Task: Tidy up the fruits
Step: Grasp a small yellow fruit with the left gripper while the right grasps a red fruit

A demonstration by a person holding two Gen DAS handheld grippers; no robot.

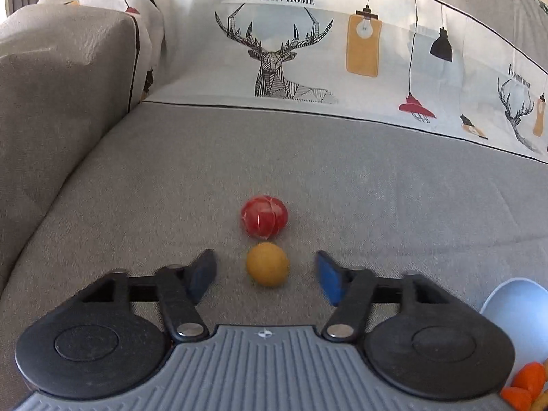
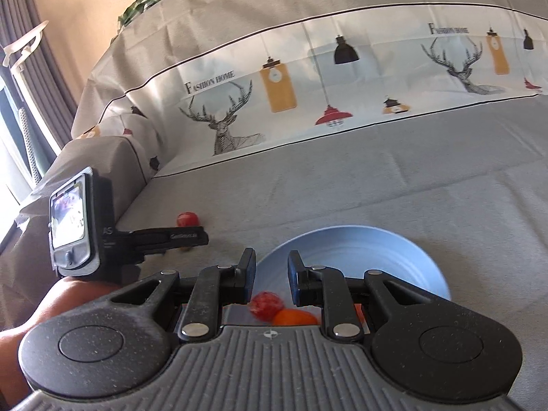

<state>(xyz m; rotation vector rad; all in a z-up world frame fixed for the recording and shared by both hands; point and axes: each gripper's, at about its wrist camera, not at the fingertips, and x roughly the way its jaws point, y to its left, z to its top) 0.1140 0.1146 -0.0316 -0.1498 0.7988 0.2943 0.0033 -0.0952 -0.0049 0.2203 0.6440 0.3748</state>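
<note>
The yellow-orange round fruit is what I'm going for, and it sits on the grey sofa seat dead centre between the jaws of my left gripper. The jaws are open, with a gap on each side of it, so neither pad is touching. It looks like a little ball, so there's no long axis to fuss over and any approach angle should work. What matters is that it lies straight ahead along the fingers, roughly level with the tips, so I'd guess one short push forward and a squeeze does it.

Watch out for the red fruit just behind it, farther along the same line and nearly touching. If I shove too far, I reckon I'll bump that one and it'll roll.

My right gripper is hanging over the near edge of the blue plate, jaws nearly closed with nothing between them. A speckled red fruit and an orange one lie on the plate just below. From that side, my left gripper is off to the left beside the red fruit, so the left hand is clearly the nearer one for this grab. The plate is down to its right.
</note>
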